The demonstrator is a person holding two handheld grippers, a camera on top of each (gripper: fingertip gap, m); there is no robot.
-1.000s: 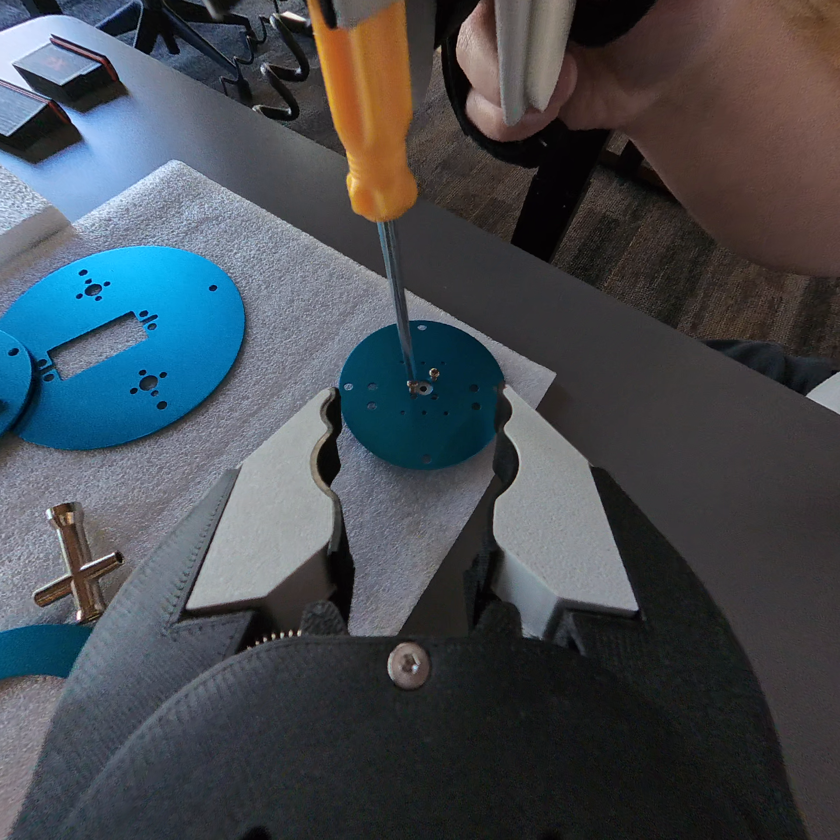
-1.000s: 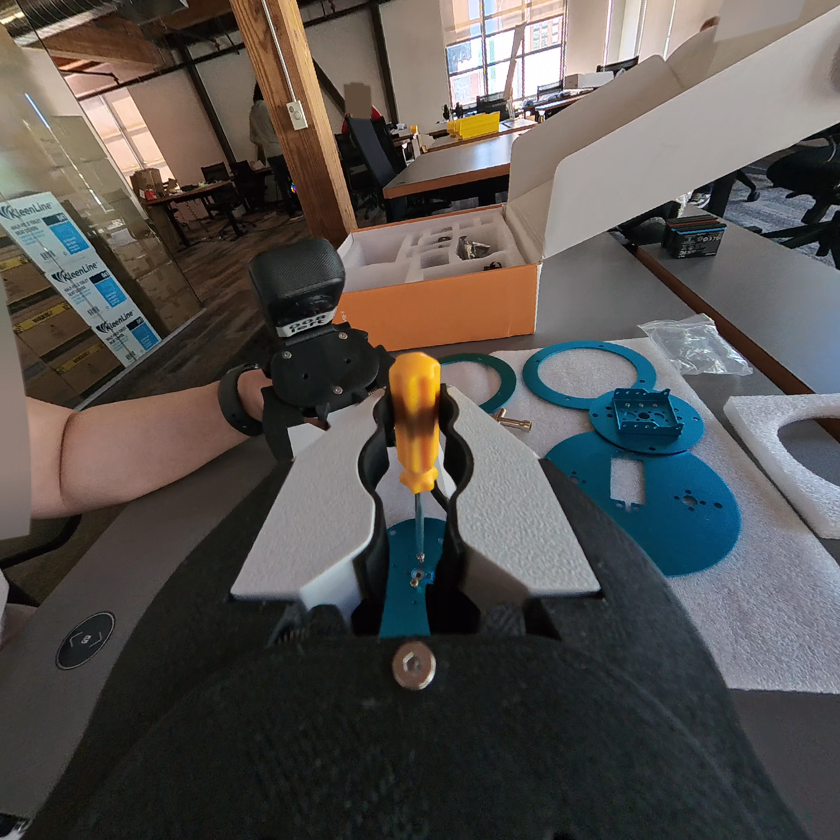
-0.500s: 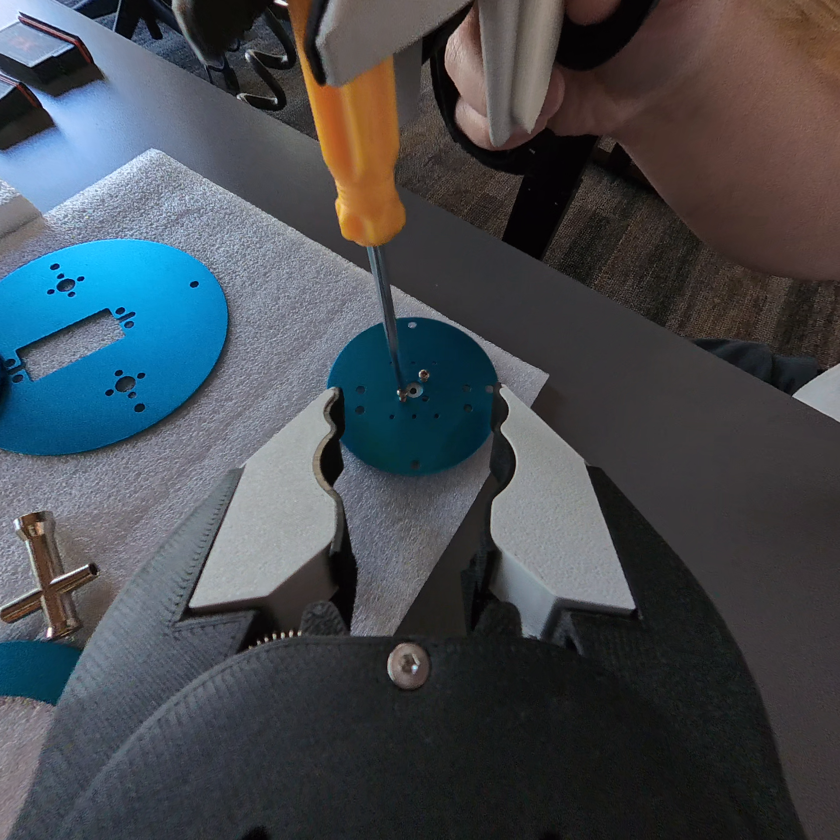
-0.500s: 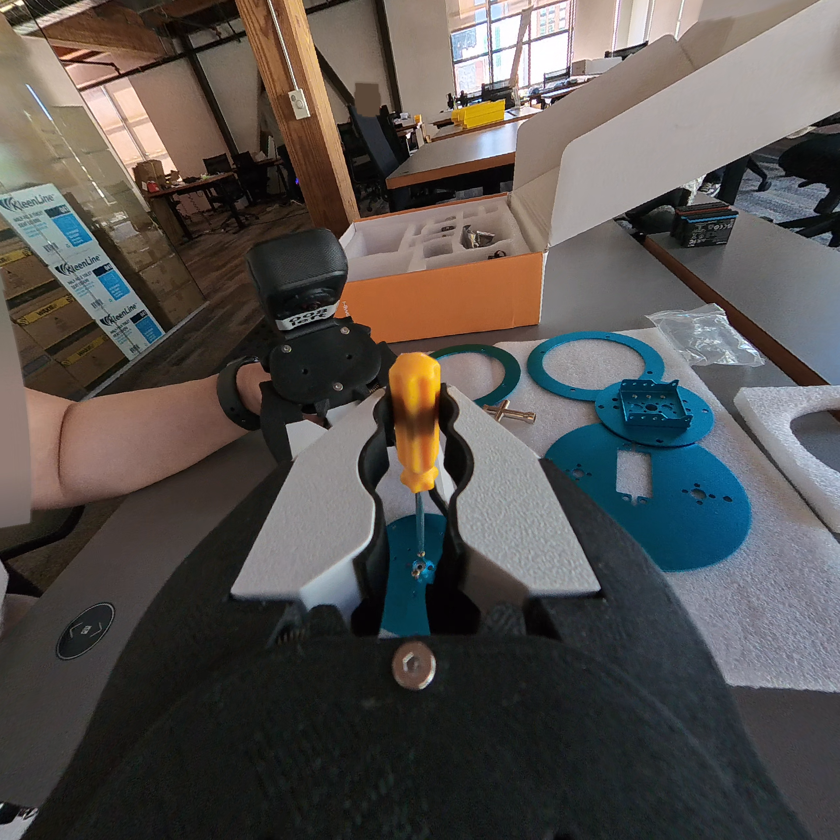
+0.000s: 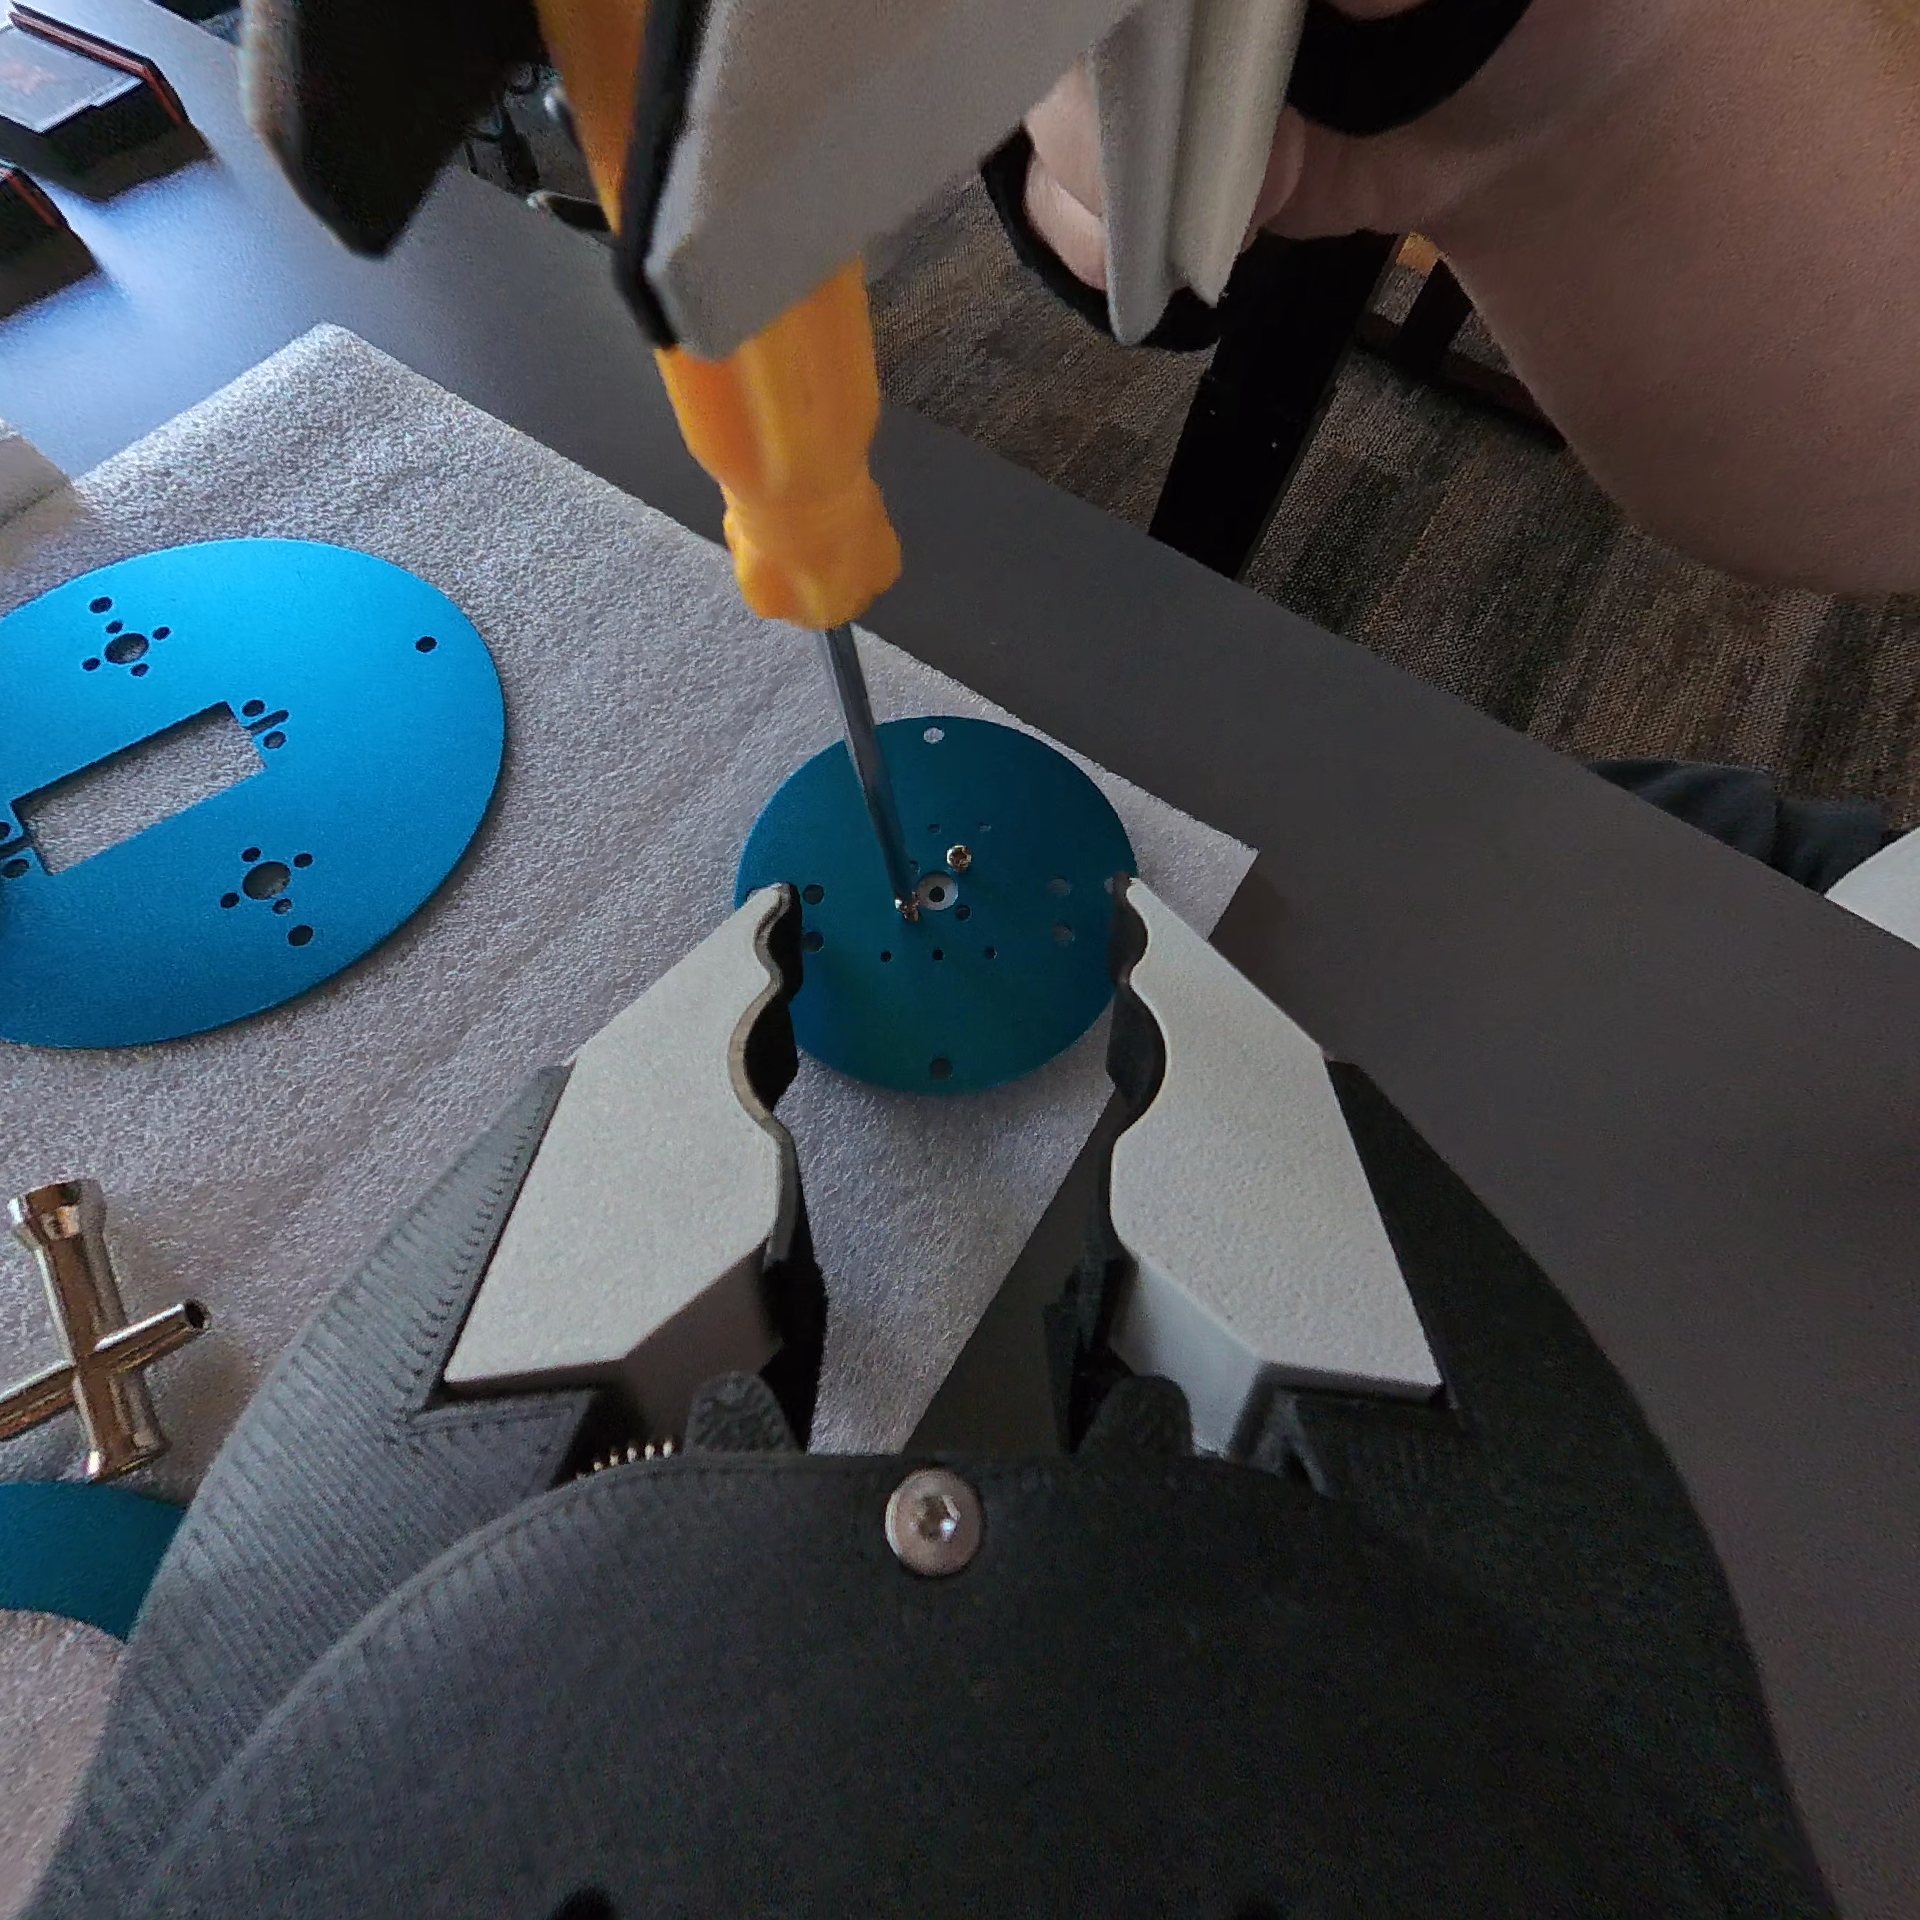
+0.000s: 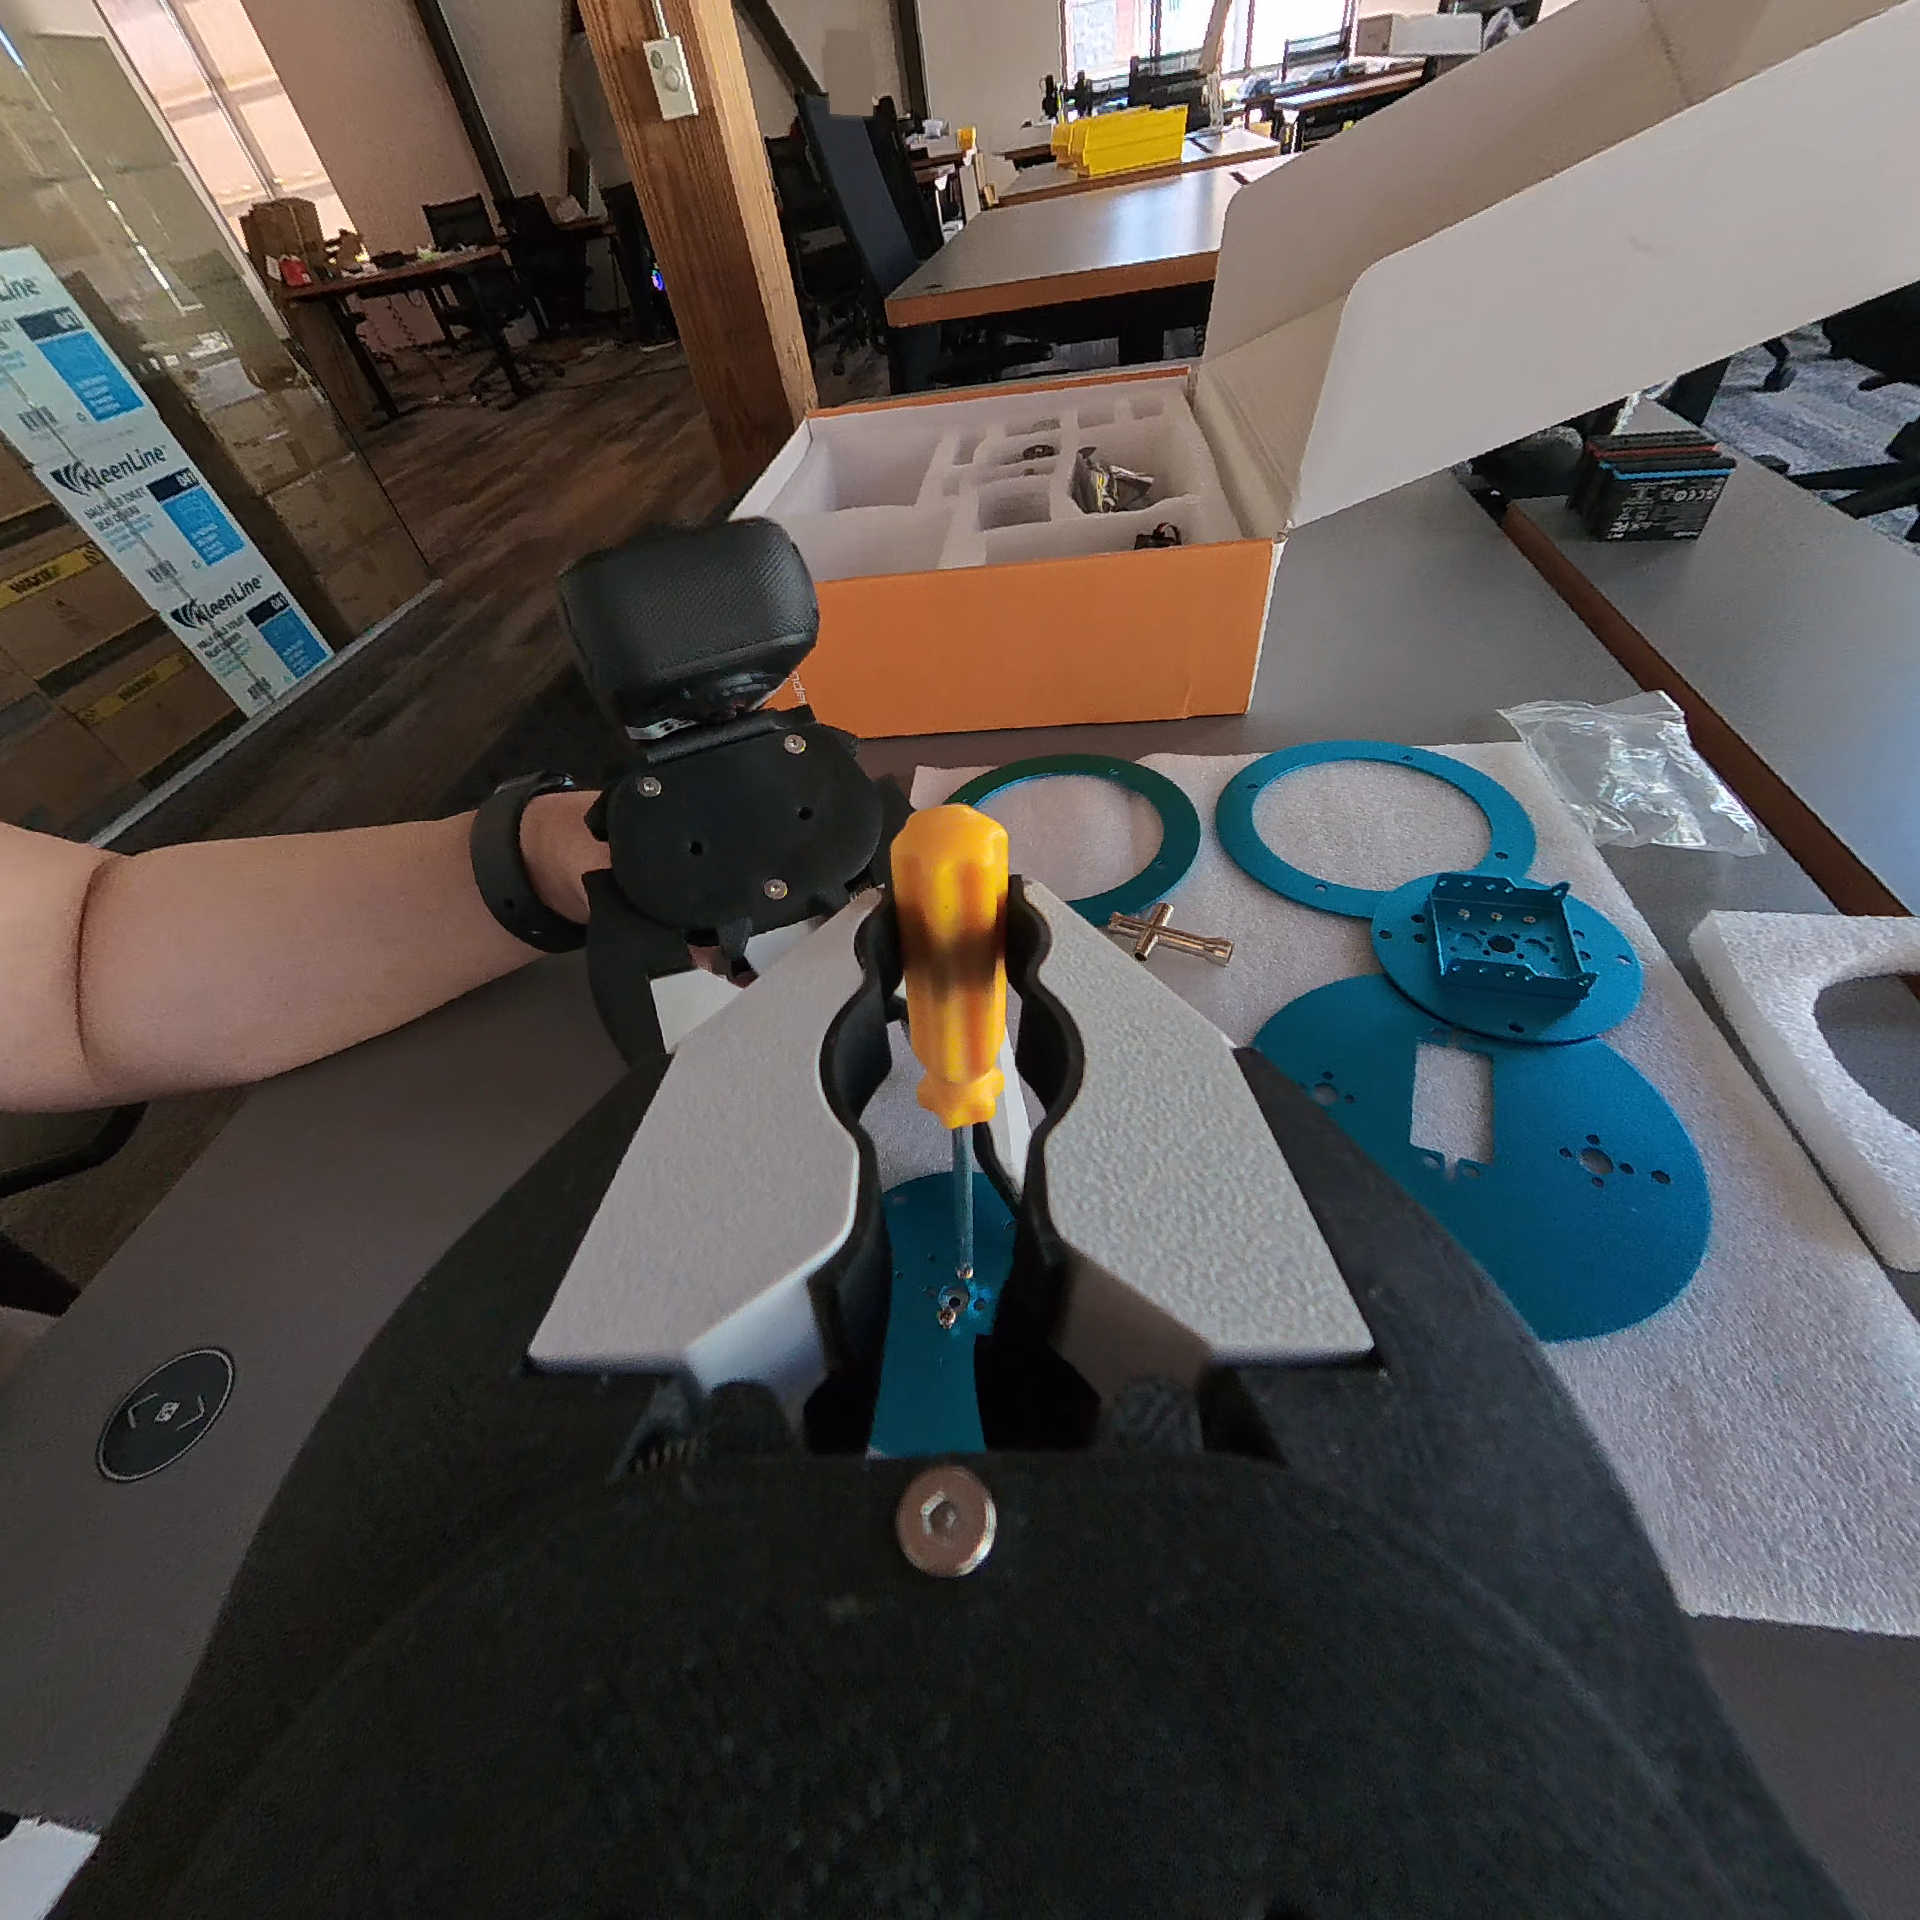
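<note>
Two tools are at work over one small round blue metal disc [image 5: 940, 940] lying on the white foam sheet [image 5: 520, 582] that covers the grey surface [image 5: 1455, 935]. My right tool [image 6: 951, 997] is clamped on the yellow-handled screwdriver [image 6: 951, 977], whose steel shaft slants down so the tip meets a small screw [image 5: 909, 910] beside the disc's centre hole; a second screw head [image 5: 958, 856] sits just beyond. My left tool [image 5: 951, 904] stands wide, its grey fingers [image 5: 665, 1122] flanking the disc's edges, though I cannot tell whether they actually press it.

Only the right wrist view shows the wider layout: an open orange cardboard box [image 6: 1039, 634] with white foam compartments, two blue metal rings [image 6: 1371, 831], a blue square bracket [image 6: 1501, 935] on another disc, and a crumpled clear plastic bag [image 6: 1631, 769]. Both views show the large blue plate with a rectangular cutout [image 5: 208, 790] and the chrome cross-shaped wrench [image 5: 83, 1340]. The left wrist view alone shows the screw contact clearly.
</note>
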